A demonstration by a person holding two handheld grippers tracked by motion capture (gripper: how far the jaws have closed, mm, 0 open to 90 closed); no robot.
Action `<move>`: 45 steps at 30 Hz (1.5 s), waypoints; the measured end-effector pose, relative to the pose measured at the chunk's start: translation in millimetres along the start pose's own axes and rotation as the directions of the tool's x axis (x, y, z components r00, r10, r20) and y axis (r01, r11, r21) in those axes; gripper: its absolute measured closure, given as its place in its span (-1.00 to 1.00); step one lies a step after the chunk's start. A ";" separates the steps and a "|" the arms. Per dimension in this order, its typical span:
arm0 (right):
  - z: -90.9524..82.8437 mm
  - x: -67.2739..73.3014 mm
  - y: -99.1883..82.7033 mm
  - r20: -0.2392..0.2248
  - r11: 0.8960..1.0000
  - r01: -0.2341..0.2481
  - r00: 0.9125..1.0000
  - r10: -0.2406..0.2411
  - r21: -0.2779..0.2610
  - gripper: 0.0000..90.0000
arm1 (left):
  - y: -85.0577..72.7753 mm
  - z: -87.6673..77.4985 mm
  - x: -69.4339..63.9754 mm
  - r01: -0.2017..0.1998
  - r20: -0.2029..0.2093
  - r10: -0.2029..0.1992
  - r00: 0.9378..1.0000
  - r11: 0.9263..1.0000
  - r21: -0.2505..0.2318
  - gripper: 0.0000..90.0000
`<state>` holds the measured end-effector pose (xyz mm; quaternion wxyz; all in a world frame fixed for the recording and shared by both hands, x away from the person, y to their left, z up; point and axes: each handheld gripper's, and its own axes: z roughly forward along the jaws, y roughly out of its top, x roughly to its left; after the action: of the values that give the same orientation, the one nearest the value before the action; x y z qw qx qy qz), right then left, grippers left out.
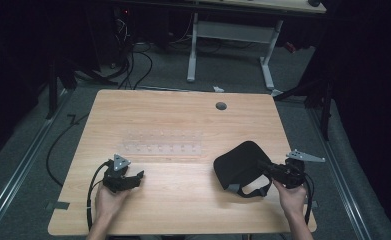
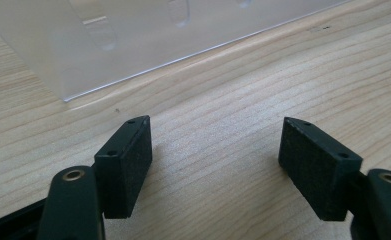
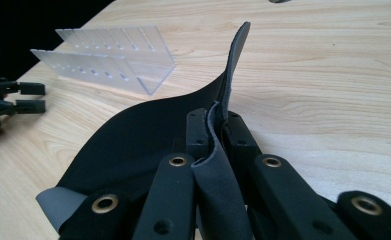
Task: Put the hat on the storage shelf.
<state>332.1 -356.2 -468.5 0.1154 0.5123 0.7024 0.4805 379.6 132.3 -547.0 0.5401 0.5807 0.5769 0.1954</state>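
A black soft mask-like pad (image 1: 238,165) with a strap loop lies on the right half of the wooden table (image 1: 183,200), its right edge lifted. My right gripper (image 1: 264,166) is shut on that edge. In the right gripper view the jaws pinch a fold of the black pad (image 3: 148,130) at my right gripper (image 3: 215,125), and a grey underside shows at the lower left. My left gripper (image 1: 139,176) rests low at the table's front left, open, with nothing between its pads (image 2: 125,162); bare wood lies between the jaws of my left gripper (image 2: 215,155).
A clear acrylic rack (image 1: 163,144) with rows of slots lies at the table's middle, just beyond the left gripper; its edge fills the top of the left gripper view as the rack (image 2: 133,35). A grey grommet (image 1: 221,105) sits near the far edge. Cables and desk legs stand beyond.
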 end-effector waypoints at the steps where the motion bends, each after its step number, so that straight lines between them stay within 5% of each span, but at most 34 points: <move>1: -1.1 1.6 -0.6 -0.002 1.000 -0.002 1.000 0.002 -0.002 0.88 | 0.1 -0.1 0.0 -0.002 0.001 0.002 1.000 1.000 0.004 -0.34; 8: -3.8 12.3 -2.9 -0.023 1.000 0.006 1.000 -0.007 -0.018 0.88 | 1.0 -1.3 -2.8 -0.013 0.006 0.013 1.000 1.000 0.008 -0.33; 20: 2.6 28.9 -0.6 -0.071 0.999 0.031 0.997 -0.033 -0.018 0.88 | 8.4 -17.2 -26.0 -0.021 0.118 0.021 0.993 1.000 0.005 -0.35; 31: 13.1 41.0 0.1 -0.111 0.999 0.038 0.993 -0.039 -0.012 0.88 | 6.4 -33.3 -61.7 -0.059 0.284 0.046 0.958 0.998 0.038 -0.44; 40: 20.5 51.9 3.3 -0.139 0.999 0.052 0.989 -0.052 -0.005 0.88 | 5.1 -37.4 -90.0 -0.094 0.362 0.075 0.929 0.995 0.034 -0.44; 41: 21.4 54.2 3.9 -0.147 0.999 0.049 0.988 -0.050 -0.004 0.88 | 5.2 -38.6 -95.8 -0.093 0.382 0.072 0.922 0.995 0.037 -0.45; 45: 22.3 56.9 5.2 -0.158 0.999 0.053 0.986 -0.053 -0.007 0.88 | 3.9 -40.5 -103.8 -0.093 0.405 0.072 0.911 0.995 0.033 -0.45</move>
<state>324.4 -296.5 -457.0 0.0726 0.4536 0.7221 0.5172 320.2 58.1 -488.8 0.6236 0.6461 0.4329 0.0794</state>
